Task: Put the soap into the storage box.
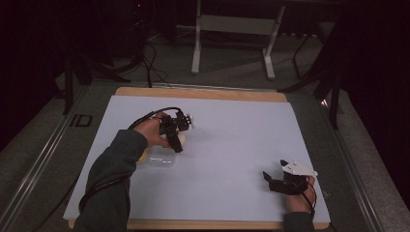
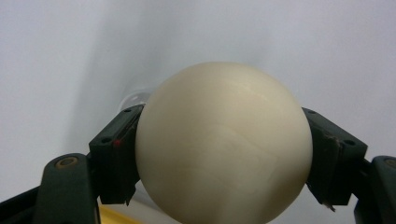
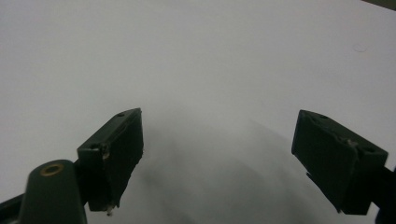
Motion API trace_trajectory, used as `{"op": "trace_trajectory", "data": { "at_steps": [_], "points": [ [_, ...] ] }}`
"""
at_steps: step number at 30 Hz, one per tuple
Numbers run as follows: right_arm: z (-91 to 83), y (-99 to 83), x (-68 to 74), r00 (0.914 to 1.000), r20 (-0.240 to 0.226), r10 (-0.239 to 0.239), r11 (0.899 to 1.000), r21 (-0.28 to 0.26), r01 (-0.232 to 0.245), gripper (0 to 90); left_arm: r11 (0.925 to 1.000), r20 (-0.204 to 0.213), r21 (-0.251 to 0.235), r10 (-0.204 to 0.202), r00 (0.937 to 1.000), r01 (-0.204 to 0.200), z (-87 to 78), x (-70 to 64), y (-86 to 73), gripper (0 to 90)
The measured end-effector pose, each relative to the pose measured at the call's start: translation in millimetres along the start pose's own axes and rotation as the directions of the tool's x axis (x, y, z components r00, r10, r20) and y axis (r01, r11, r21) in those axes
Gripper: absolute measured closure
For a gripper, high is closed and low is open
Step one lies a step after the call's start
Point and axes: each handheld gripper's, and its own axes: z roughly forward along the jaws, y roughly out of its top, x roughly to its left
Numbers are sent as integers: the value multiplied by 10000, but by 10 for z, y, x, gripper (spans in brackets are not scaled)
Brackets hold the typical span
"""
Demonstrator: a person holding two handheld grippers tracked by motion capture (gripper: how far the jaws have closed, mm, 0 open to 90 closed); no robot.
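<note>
Dim room, soft shadows, blurry close-ups

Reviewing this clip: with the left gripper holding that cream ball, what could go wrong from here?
1. The cream ball is smooth and round, gripped by the left gripper only at its two sides; it may squirt out and roll across the white sheet.
2. A clear container lies right beside the left hand, so it might get nudged.
3. The right gripper sits open and far off, unable to catch anything.

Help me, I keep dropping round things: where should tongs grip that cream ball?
Across its widest middle, one pad on each opposite side, as the left tongs hold the cream ball now. It curves away everywhere else, so off-centre pads would likely slip.
</note>
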Motion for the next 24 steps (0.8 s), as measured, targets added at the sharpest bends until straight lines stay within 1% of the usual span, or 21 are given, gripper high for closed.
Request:
{"op": "trace_trajectory", "data": {
  "at_steps": [3, 6, 14, 17, 24],
  "points": [
    [0, 0, 1, 10000, 0, 4, 10000, -1, -4, 166, 9999, -29, -98, -80, 10000, 80, -29, 9, -32, 244],
    [1, 0, 1, 10000, -1, -3, 10000, 1, 3, 166, 10000, -88, -16, -44, 10000, 44, -53, 21, -71, 244],
    [1, 0, 1, 10000, 9, 3, 10000, 1, -3, 166, 9997, -153, -66, -243, 9996, 242, -109, 57, -173, 244],
    [0, 0, 1, 10000, 12, 7, 10000, 3, -7, 166, 9993, -119, -96, -355, 9993, 354, -126, 73, -195, 244],
    [0, 0, 0, 10000, 15, 6, 10000, 4, -6, 166, 9990, -137, -156, -425, 9990, 423, -185, 105, -231, 244]
  ]
}}
